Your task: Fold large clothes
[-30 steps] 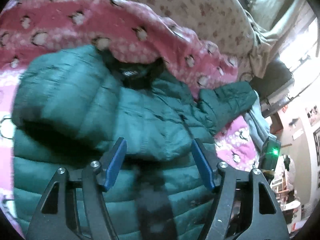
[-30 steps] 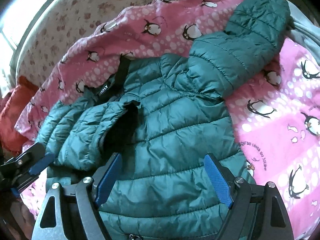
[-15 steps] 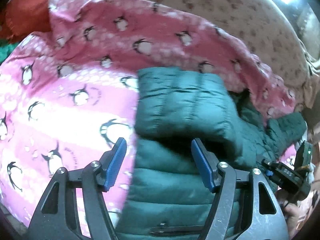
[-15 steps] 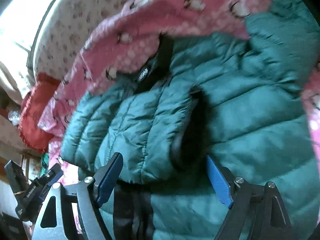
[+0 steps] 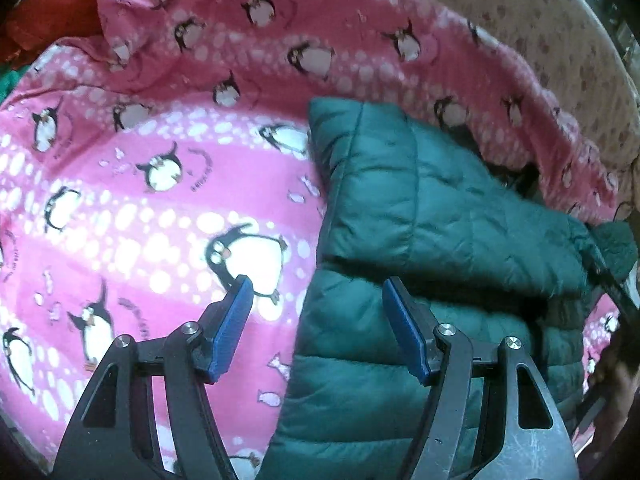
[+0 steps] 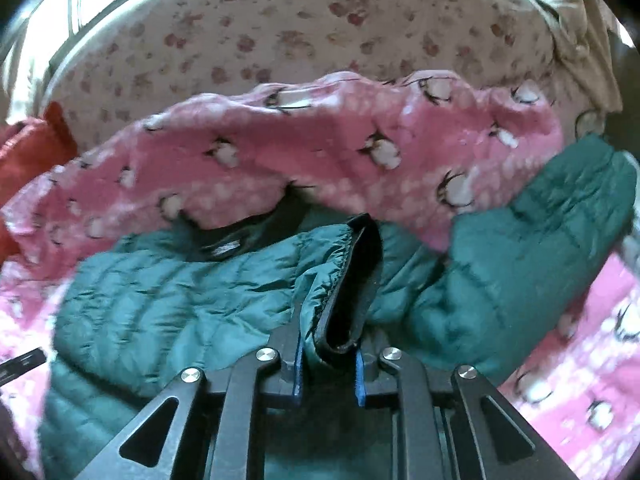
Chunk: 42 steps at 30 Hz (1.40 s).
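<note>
A dark green puffer jacket (image 5: 420, 216) lies on a pink penguin blanket (image 5: 152, 184). Its left sleeve is folded across the body. My left gripper (image 5: 316, 320) is open and empty, low over the jacket's left edge, one finger over the blanket, the other over the jacket. In the right wrist view my right gripper (image 6: 328, 364) is shut on the folded sleeve's black-lined cuff (image 6: 348, 292), which stands up between the blue pads. The jacket's other sleeve (image 6: 532, 252) lies out to the right. The black collar (image 6: 248, 232) sits by the blanket's fold.
The pink blanket (image 6: 320, 140) is bunched in a ridge behind the jacket. A floral sheet (image 6: 280, 28) covers the bed beyond. A red cloth (image 6: 28, 144) lies at the far left. The right gripper's body (image 5: 612, 292) shows at the left wrist view's right edge.
My right gripper dropped onto the folded sleeve and shut on its cuff. My left gripper swung left, off the jacket's middle to its left edge, staying open.
</note>
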Motion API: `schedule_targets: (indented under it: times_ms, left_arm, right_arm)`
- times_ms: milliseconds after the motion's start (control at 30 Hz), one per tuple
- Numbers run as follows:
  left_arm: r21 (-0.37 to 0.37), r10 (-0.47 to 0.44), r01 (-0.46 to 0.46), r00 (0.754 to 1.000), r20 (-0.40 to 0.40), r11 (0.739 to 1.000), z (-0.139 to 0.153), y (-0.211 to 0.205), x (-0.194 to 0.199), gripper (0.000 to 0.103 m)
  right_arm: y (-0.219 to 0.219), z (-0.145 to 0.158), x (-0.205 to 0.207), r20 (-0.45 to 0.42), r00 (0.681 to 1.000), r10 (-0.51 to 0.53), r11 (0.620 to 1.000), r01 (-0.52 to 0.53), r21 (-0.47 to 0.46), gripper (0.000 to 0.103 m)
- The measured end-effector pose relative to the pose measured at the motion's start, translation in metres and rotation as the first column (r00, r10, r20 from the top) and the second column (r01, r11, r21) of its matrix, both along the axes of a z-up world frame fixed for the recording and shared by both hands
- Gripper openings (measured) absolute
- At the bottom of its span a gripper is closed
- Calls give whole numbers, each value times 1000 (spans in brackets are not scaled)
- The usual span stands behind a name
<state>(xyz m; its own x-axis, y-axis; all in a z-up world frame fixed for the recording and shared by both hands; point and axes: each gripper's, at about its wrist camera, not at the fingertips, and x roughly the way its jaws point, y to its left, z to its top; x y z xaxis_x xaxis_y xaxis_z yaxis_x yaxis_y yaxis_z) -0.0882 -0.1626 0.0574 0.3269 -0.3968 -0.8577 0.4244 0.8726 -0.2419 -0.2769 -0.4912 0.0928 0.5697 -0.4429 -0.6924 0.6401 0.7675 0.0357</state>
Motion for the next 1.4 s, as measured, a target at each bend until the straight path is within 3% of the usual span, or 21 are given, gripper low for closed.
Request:
schedule_targets:
  times_ms: [167,300,467,533,567,600,733,967,1167,1300,1367,1400]
  left_arm:
    - [17,-16,16,1000,-7,1000,-9,-8,-4,67]
    - [26,-12,12,1000,10,1000,-5,-11,-5,67]
    - [27,-5,4,998,60,1000,8,-13,-7,67]
    - [18,-3,1,997,76,1000,14,-14,-8,67]
    - [13,-3,2,997,83,1000,17,-16,-9,67]
    - [9,-5,4,996,88,1000,19,-17,-9,67]
    - [-3,-4,4,993,117,1000,28,-27,-7,68]
    - [-31,17,-13,989,145,999,31,-53,6,67]
    - [1,33,-33,991,128,999,13,-72,28,67]
    - [15,31,-33,995,91,999,-5,-78,37,68]
    - [21,42,-44,995,89,999,-13,-79,38,80]
    - [24,47,-49,995,85,998,-17,-79,39,81]
  right_arm:
    - [-11,-33,22,-104,994,-26,999,21,-42,14]
    - [-21,-59,17,-138,990,-39,999,42,20,14]
    - [-30,-57,4,-118,992,-33,991,48,122,16]
    - [-29,-50,-6,-83,996,-15,984,30,178,39]
    - [-28,-46,-9,-66,998,-12,983,23,183,58]
    - [-23,-39,-14,-44,999,-8,983,16,183,67]
    - [-4,-12,-23,28,999,34,981,-39,189,67]
    - [47,23,33,87,970,227,946,-241,218,67]
    - [72,18,94,76,947,311,927,-320,197,67]
    - [72,0,123,17,945,326,930,-324,177,67]
    - [69,-13,131,-24,948,318,938,-311,157,67]
    - [68,-19,133,-38,949,314,941,-305,149,68]
